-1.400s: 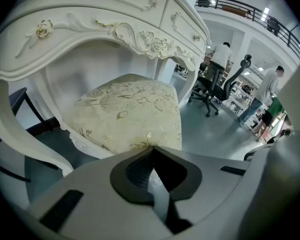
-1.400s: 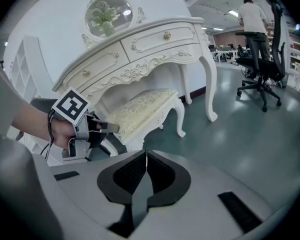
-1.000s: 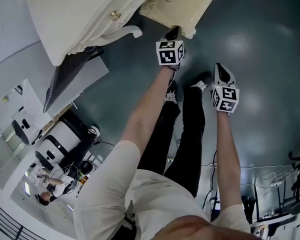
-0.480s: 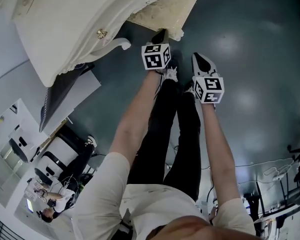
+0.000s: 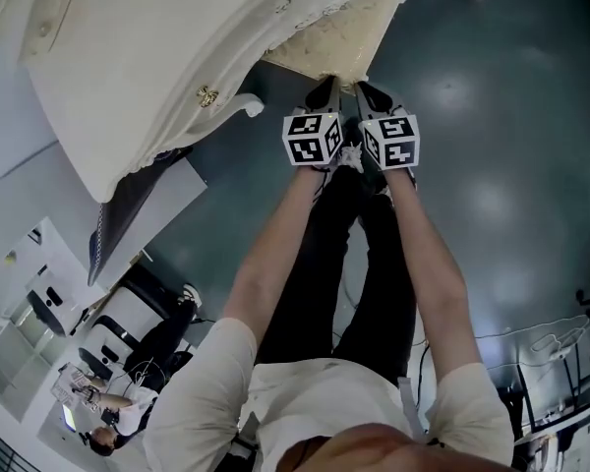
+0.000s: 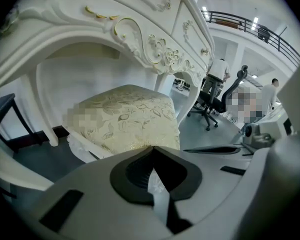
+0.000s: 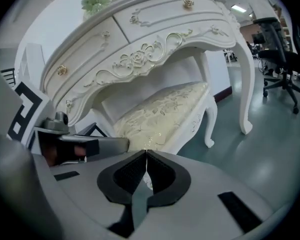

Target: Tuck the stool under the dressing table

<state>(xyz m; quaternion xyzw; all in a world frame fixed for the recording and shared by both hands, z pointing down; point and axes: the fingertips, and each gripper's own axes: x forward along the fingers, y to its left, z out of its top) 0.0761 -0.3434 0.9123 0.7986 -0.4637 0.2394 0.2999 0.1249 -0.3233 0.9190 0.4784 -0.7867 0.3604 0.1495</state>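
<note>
The stool [image 5: 336,35] has a cream and gold cushion and white legs, and stands partly under the white carved dressing table [image 5: 147,57]. My left gripper [image 5: 324,92] and right gripper [image 5: 371,94] are side by side at the stool's near edge, both shut with nothing held. In the left gripper view the shut left gripper [image 6: 152,148] meets the cushion's [image 6: 130,115] front edge under the table [image 6: 115,29]. In the right gripper view the right gripper [image 7: 146,152] is at the stool's [image 7: 162,115] near corner, with the table [image 7: 140,44] above it.
A black frame [image 5: 128,195] leans by the table's left side. A white table leg [image 7: 247,99] stands right of the stool. Black office chairs [image 7: 282,54] [image 6: 220,98] stand farther off on the grey floor. A person sits at a desk [image 5: 108,411]. The holder's legs [image 5: 359,264] are below.
My right gripper has swung left and forward to sit beside the left one at the stool's edge. The left gripper has stayed at the stool.
</note>
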